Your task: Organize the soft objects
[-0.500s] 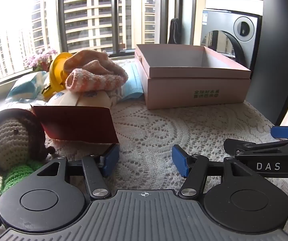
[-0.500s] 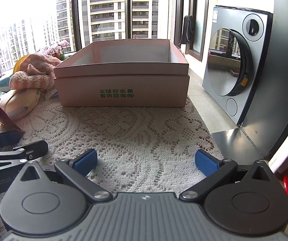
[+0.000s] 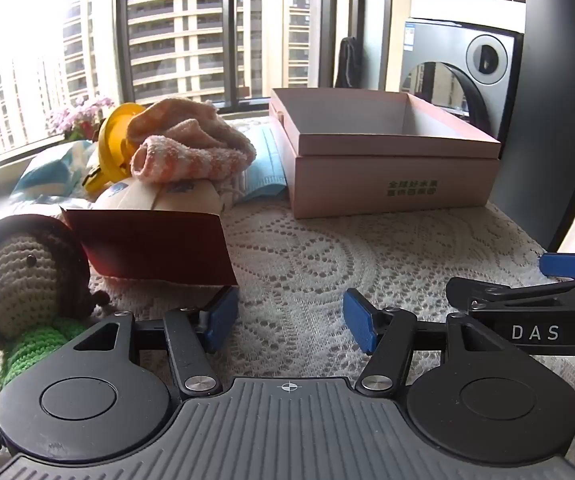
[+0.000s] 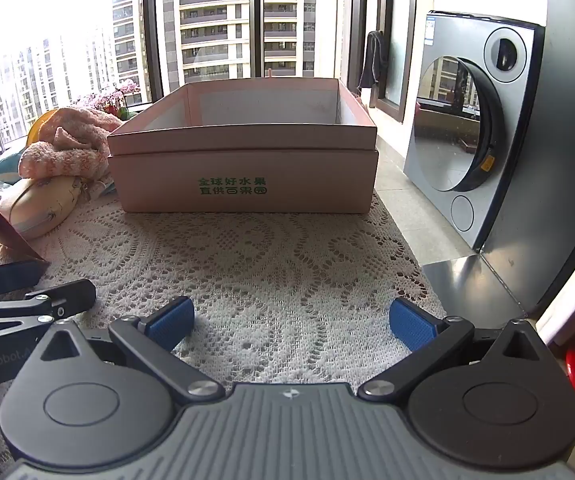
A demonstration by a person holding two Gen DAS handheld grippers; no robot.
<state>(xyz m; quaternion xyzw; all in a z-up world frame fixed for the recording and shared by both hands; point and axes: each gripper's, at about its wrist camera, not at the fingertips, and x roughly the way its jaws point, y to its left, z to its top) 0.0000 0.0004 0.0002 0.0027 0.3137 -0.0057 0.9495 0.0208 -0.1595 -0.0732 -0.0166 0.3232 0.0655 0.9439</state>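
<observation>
Nearest the pink box's front, on the lace cloth [image 4: 271, 264] covering the bench, both tools are hovering low. The left hand-held gripper [image 3: 289, 320] is standing partly open with its blue pads apart and holding nothing; the right hand-held gripper [image 4: 291, 322] is spreading wider, also gripping nothing. In the left wrist view the right one is showing at the right edge, just beside the left.

Left of the pink box [image 3: 391, 168] and closest to the cameras, a crocheted doll [image 3: 27, 280] with a brown hood and green body is lying on the cloth, just beside the left gripper. A dark red card [image 3: 151, 248] is lying next to it, its near corner close to the left pad [image 3: 219, 318].

Farther back on that same side, a cream pouch [image 3: 167, 196] is sitting with a pink-and-orange fuzzy towel [image 3: 191, 148] piled on top. A blue face mask [image 3: 263, 168] is lying against the box's left wall. Behind the towel a yellow object [image 3: 113, 140] is poking out, and pale blue packets [image 3: 55, 168] are lying beside it.

The box itself is sitting open, with green print on its front; nothing is showing inside.

Right of the box and off the bench, a washing machine [image 4: 471, 136] is standing.
</observation>
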